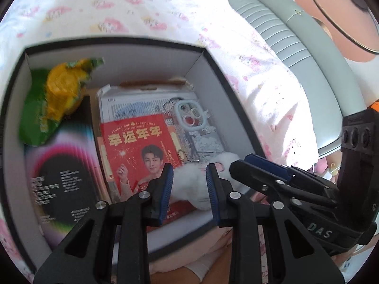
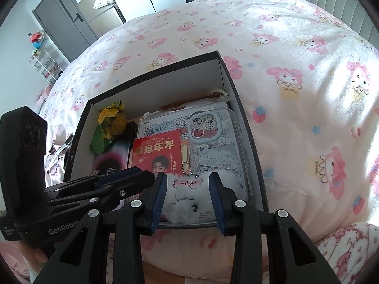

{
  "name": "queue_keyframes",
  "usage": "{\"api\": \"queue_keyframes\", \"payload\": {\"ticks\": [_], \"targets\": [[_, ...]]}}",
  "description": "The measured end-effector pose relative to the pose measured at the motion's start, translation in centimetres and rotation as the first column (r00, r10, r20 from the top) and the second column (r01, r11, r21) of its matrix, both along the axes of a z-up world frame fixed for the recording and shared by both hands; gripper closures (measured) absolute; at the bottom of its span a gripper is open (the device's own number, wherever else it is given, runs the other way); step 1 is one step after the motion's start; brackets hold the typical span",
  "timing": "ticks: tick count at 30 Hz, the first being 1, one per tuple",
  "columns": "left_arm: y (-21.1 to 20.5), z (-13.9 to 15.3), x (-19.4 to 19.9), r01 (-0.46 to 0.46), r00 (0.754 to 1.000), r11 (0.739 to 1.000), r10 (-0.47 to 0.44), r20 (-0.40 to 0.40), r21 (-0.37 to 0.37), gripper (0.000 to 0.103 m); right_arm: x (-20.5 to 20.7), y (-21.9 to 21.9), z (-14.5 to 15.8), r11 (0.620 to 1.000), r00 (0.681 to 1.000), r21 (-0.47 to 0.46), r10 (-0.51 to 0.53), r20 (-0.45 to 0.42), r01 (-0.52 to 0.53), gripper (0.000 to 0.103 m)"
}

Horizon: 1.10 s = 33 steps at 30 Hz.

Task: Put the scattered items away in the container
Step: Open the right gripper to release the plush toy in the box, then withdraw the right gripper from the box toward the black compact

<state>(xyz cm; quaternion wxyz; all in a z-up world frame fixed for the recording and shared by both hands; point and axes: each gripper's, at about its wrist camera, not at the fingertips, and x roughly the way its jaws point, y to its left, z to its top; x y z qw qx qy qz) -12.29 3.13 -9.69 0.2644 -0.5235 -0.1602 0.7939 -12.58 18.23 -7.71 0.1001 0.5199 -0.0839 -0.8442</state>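
Observation:
A black box with white inner walls (image 1: 208, 78) (image 2: 222, 71) sits on the bed. Inside lie a red card (image 1: 137, 146) (image 2: 157, 151), a phone case (image 1: 194, 120) (image 2: 213, 137), a green and yellow snack bag (image 1: 54, 99) (image 2: 109, 125) and a dark booklet (image 1: 59, 177). A white fluffy plush keychain (image 1: 196, 187) (image 2: 187, 198) lies at the box's near end. My left gripper (image 1: 189, 189) is open above it, fingers either side. My right gripper (image 2: 187, 201) is also open, straddling the plush without touching it.
The bed is covered by a pink cartoon-print sheet (image 2: 296, 75). A grey padded headboard (image 1: 284, 35) runs at the right of the left wrist view. A grey door (image 2: 61, 21) and a shelf (image 2: 45, 64) stand far back left.

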Motion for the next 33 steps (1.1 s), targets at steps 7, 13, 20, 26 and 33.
{"api": "queue_keyframes", "payload": {"ticks": [7,13,20,26,33], "targets": [[-0.1,4.8,3.3,-0.071,0.991,0.997,0.071,-0.113,0.002,0.065,2.5,-0.1,3.7,0.999,0.995,-0.026,0.04,-0.087,-0.042,0.07],[-2.2,8.1,6.8,-0.156,0.971,0.987,0.146,-0.187,-0.036,0.065,4.8,-2.0,5.8,0.993,0.987,-0.05,0.102,-0.128,-0.109,0.07],[-6.1,8.7,9.5,-0.239,0.953,0.97,0.223,-0.204,-0.054,0.065,6.7,-6.0,6.7,0.975,0.967,-0.052,0.204,-0.151,-0.214,0.07],[-10.4,7.8,12.3,-0.332,0.927,0.943,0.319,-0.195,-0.036,0.065,7.7,-10.4,6.3,0.941,0.935,-0.059,0.32,-0.154,-0.332,0.07],[-17.3,7.4,14.1,-0.466,0.87,0.885,0.456,-0.187,-0.008,0.065,7.1,-17.9,6.0,0.875,0.873,-0.051,0.473,-0.118,-0.481,0.07]]}}
